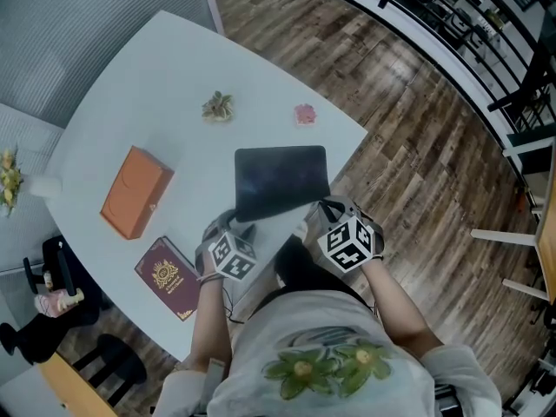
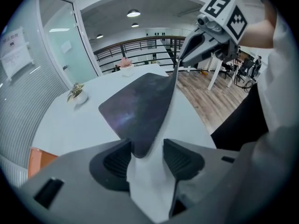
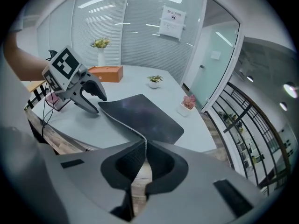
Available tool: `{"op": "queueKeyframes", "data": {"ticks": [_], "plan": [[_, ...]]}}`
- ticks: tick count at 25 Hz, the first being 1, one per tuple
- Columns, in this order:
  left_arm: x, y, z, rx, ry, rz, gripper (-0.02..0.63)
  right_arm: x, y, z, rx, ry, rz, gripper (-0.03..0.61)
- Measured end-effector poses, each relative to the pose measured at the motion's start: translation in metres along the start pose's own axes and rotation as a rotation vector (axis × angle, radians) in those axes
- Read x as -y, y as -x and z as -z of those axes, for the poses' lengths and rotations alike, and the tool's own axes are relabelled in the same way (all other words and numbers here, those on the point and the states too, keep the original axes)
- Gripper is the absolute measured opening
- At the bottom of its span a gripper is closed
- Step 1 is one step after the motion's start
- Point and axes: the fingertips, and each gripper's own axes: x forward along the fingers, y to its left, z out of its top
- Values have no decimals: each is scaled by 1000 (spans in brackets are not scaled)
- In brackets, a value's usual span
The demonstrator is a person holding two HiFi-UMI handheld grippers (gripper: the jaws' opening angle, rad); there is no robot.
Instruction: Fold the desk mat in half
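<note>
The desk mat [image 1: 281,179], lying on the table [image 1: 130,94] with its near edge raised, was judged thin, light and floppy, best taken at the near corners: one was pinched by the right gripper [image 3: 141,155], the other straddled by the spread left gripper [image 2: 145,158].

- We see bright, even light from ceiling lamps [image 2: 133,13], mirrored as streaks in the glass wall [image 3: 107,27].
- Shadows on the pale surface [image 1: 174,85] are soft; the desk mat [image 1: 281,179] carries a faint sheen.
- Both gripper views bend strongly, with dark vignetted corners.
- The head view looks slightly soft.
</note>
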Motion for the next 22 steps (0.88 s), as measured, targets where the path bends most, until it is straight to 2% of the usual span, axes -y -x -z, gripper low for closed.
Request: {"op": "queueKeyframes", "data": {"ticks": [7, 15, 22], "plan": [[-8, -4, 3, 0, 13, 3, 182, 8, -1, -4, 11, -59, -25, 28], [-18, 7, -9, 40, 82, -1, 47, 13, 3, -2, 13, -99, -39, 28], [-23, 12, -18, 43, 121, 3, 31, 20, 3, -2, 27, -128, -41, 28]]}}
